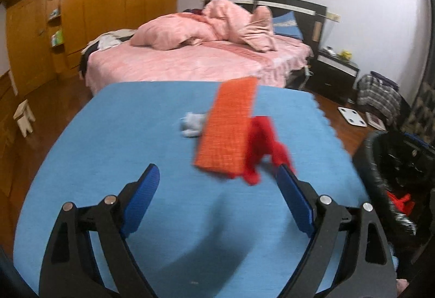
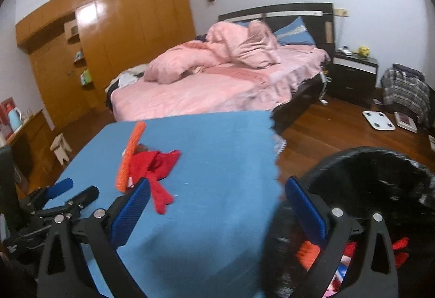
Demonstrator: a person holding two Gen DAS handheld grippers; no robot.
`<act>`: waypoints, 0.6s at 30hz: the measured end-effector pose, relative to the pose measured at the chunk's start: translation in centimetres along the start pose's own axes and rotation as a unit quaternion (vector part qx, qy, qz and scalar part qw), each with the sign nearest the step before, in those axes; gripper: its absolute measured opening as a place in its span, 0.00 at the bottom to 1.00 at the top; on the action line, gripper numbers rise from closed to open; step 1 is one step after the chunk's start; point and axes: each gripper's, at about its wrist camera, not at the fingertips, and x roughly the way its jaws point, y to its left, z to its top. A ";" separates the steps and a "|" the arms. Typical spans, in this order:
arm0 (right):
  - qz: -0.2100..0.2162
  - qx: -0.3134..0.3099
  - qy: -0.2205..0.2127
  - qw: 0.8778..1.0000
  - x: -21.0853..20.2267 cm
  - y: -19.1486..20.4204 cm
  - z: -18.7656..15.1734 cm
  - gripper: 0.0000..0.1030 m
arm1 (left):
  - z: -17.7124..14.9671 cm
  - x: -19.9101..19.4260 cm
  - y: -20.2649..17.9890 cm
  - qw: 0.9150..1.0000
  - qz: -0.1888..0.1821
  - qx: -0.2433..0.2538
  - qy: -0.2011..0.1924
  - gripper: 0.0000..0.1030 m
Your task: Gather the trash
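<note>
The left hand-held gripper (image 1: 217, 173) hangs over the blue-covered worktop (image 1: 122, 134), its jaws spread wide with nothing between them. Ahead of it lie a small grey crumpled scrap (image 1: 191, 125), then an orange knitted cloth (image 1: 231, 132) with a red cloth (image 1: 265, 145) touching its right edge. The right hand-held gripper (image 2: 217, 188) is also spread and empty, at the worktop's right edge. Beside it stands a black trash bin (image 2: 380, 175) with red and orange pieces inside.
</note>
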 end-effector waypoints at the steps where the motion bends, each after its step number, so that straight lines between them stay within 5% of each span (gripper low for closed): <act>1: -0.001 -0.003 0.003 1.000 0.7 0.5 -0.1 0.94 | 0.1 0.4 0.5 1.000 0.002 -0.002 0.005 0.80; 14: -0.044 -0.018 0.040 0.998 7.1 1.4 -1.3 0.94 | 0.9 6.0 1.2 0.998 -0.043 -0.005 0.036 0.72; 18: -0.048 -0.017 0.047 0.998 7.7 1.1 -1.7 0.94 | 0.8 7.9 0.9 0.996 -0.066 -0.008 0.056 0.58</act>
